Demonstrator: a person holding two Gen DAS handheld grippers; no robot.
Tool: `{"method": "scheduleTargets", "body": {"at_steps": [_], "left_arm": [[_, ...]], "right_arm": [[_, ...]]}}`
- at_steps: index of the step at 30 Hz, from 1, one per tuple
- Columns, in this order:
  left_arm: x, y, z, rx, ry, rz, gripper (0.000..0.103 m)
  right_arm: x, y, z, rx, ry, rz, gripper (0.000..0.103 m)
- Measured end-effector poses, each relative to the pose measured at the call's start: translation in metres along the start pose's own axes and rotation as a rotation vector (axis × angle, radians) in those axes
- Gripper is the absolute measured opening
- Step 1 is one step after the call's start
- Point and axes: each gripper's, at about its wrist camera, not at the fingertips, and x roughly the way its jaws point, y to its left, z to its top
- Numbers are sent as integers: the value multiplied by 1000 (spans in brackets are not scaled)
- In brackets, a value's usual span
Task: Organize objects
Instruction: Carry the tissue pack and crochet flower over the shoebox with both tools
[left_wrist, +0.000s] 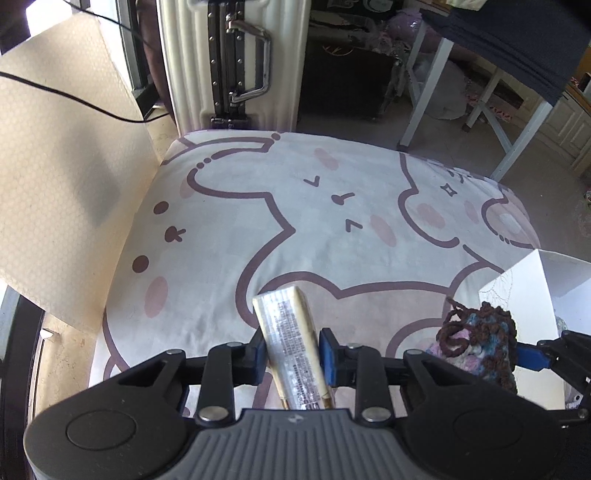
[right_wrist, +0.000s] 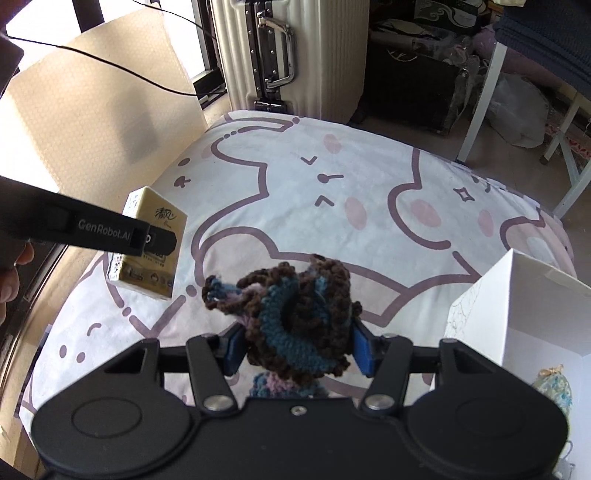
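L wrist view: we see the left gripper (left_wrist: 291, 356) closed on a tissue pack (left_wrist: 290, 345), blue pads pressing its two long sides, pack tilted and pointing fwd, held above the printed cloth (left_wrist: 229, 206) that covers the worktop. Film wrap is glossy, so we judge it slippery; contents soft, light, will squash a bit under the pads. Mid-body grip across the narrow width looks OK to us. At right, the crochet pouch (left_wrist: 476, 343) shows in the other gripper, w/ the white box (left_wrist: 532, 291) just behind it.

R wrist view: the right gripper (right_wrist: 297, 341) is closed on the crochet pouch (right_wrist: 299, 317), brown/blue yarn bulging between the pads, a loose yarn loop sticking out to the left. We judge it very light, floppy, non-fragile, high friction; best held by the bunched body, not the loop, which could snag. White box (right_wrist: 517, 306) stands open at right, near the gripper; a second knitted item (right_wrist: 552, 387) lies inside. Tissue pack (right_wrist: 147, 243) hangs at left, well apart from the pouch, above the cloth (right_wrist: 332, 184). Suitcase (right_wrist: 291, 55) stands beyond the worktop.
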Motion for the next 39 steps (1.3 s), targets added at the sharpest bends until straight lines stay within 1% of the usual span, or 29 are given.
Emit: {"method": "scheduleTargets", "body": {"at_steps": [11, 19, 26, 32, 36, 39], "left_arm": [[-56, -33, -31, 101, -84, -55, 30], [-79, -41, -56, 147, -106, -85, 30], [-97, -51, -75, 238, -149, -57, 30], [-108, -59, -82, 253, -172, -87, 30], [-113, -68, -78, 251, -200, -113, 30], [-115, -78, -74, 254, -216, -129, 30]], "right_arm": [[-55, -8, -16, 22, -30, 4, 58], [-89, -19, -33, 43, -49, 1, 58], [-114, -36, -47, 92, -53, 13, 58], [-130, -47, -57, 93, -67, -2, 59], [-137, -57, -63, 96, -90, -11, 59], [-140, -68, -67, 128, -103, -15, 59]]}}
